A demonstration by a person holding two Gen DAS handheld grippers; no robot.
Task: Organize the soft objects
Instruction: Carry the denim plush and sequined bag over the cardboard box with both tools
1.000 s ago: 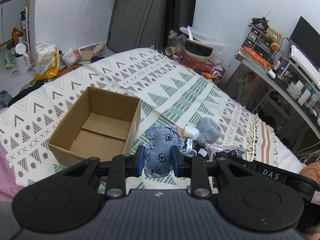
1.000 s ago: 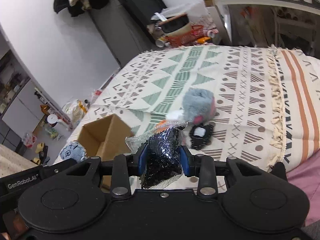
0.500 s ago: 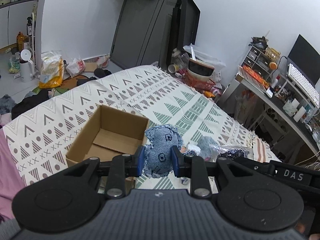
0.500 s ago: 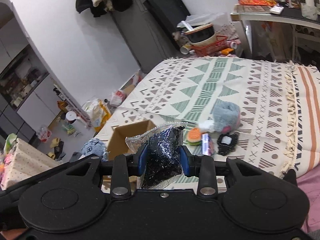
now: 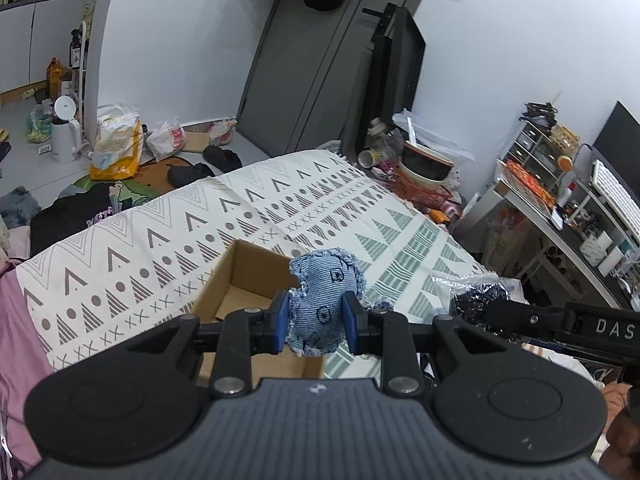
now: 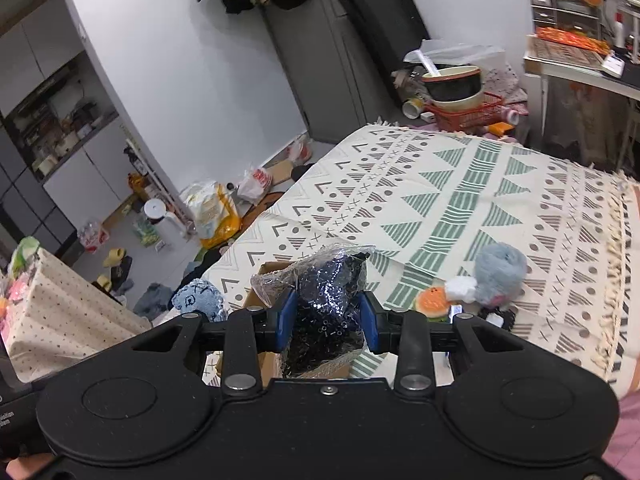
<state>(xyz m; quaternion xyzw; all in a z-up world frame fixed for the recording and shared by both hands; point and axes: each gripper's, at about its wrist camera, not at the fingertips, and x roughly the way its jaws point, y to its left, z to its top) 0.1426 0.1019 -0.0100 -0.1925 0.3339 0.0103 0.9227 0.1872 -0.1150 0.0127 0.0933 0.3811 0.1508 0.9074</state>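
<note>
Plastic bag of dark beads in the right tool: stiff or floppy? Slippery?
Probably floppy: the bag of dark beads bulges above and sags below the right tool. Its crinkled clear film looks glossy, so possibly slippery. The loose fill may shift when released.

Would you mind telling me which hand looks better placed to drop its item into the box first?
Left, probably. Its tongs hold the denim toy right beside the open box. The right tongs, holding the bag, hide most of the box.

both tongs [image 5: 315, 322] [image 6: 326, 322] clamped, aloft
</note>
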